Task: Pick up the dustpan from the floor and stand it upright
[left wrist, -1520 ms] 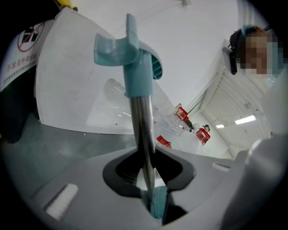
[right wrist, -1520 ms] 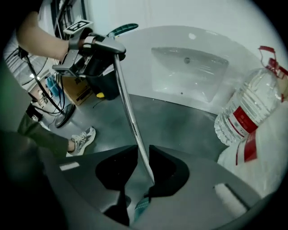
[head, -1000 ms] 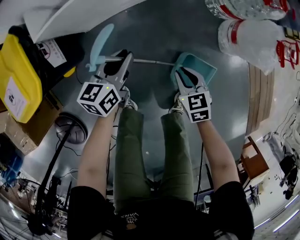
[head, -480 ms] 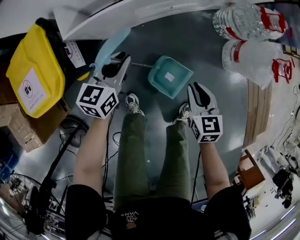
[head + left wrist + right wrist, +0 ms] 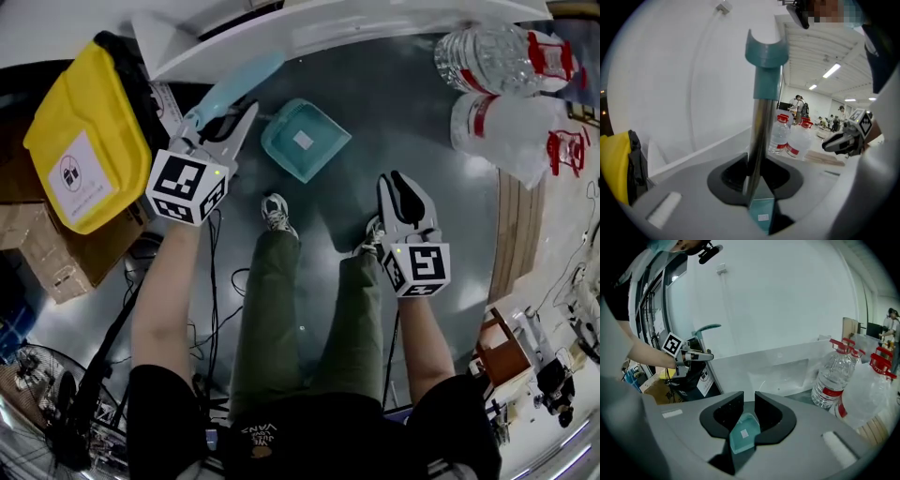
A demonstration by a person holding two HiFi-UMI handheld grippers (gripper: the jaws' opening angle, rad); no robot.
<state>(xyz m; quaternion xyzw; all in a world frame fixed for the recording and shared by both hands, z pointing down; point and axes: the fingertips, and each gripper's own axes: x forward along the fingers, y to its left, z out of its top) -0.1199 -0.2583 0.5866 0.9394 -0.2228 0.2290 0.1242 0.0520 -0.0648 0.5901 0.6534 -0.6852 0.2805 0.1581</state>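
The dustpan has a teal pan (image 5: 302, 139), a thin metal shaft and a teal handle (image 5: 230, 89). My left gripper (image 5: 239, 117) is shut on the shaft just below the handle. The dustpan hangs nearly upright from it, pan downward, close above the dark floor. In the left gripper view the shaft (image 5: 759, 136) runs up between the jaws, with the handle cap (image 5: 766, 56) above and the pan (image 5: 761, 213) below. My right gripper (image 5: 398, 180) is open, holds nothing, and stands apart from the pan on its right. The right gripper view shows the pan (image 5: 743, 432) through the gap of that gripper (image 5: 749, 404).
A yellow bag (image 5: 84, 141) and a cardboard box (image 5: 42, 258) stand at the left. A white panel (image 5: 328, 23) runs along the far side. Large water bottles (image 5: 506, 56) and wooden boards (image 5: 511, 216) are at the right. The person's shoes (image 5: 275, 211) and cables lie below the pan.
My left gripper has risen and moved left with the shaft, swinging the dustpan from lying flat towards upright. The right gripper has drawn back from the pan towards the person.
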